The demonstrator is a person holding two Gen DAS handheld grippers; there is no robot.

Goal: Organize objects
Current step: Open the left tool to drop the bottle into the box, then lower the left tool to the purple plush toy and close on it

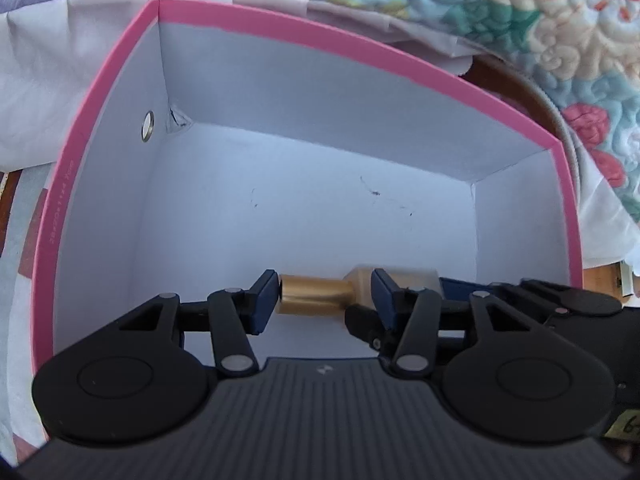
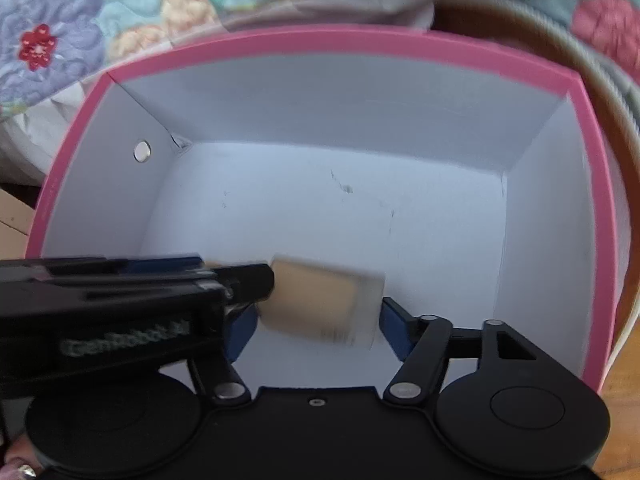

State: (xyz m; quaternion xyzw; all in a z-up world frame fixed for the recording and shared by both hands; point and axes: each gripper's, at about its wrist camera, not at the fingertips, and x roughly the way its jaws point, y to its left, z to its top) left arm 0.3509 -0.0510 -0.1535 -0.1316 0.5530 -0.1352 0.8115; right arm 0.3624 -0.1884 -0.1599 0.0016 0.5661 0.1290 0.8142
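Observation:
A small foundation bottle with a gold cap (image 1: 314,294) and a beige, frosted body (image 2: 324,304) lies sideways over the white floor of a pink-rimmed box (image 1: 384,60). My left gripper (image 1: 324,300) is shut on the gold cap, fingers at each end of it. My right gripper (image 2: 316,320) is shut on the bottle's body, its blue pads against both ends. The left gripper crosses the right wrist view from the left (image 2: 120,304) and hides the cap there. The box (image 2: 360,46) holds nothing else that I can see.
A metal eyelet (image 1: 148,126) sits in the box's left wall. White paper (image 1: 60,72) and a floral quilt (image 1: 520,8) lie behind the box. A brown wooden surface (image 2: 624,384) shows at the right.

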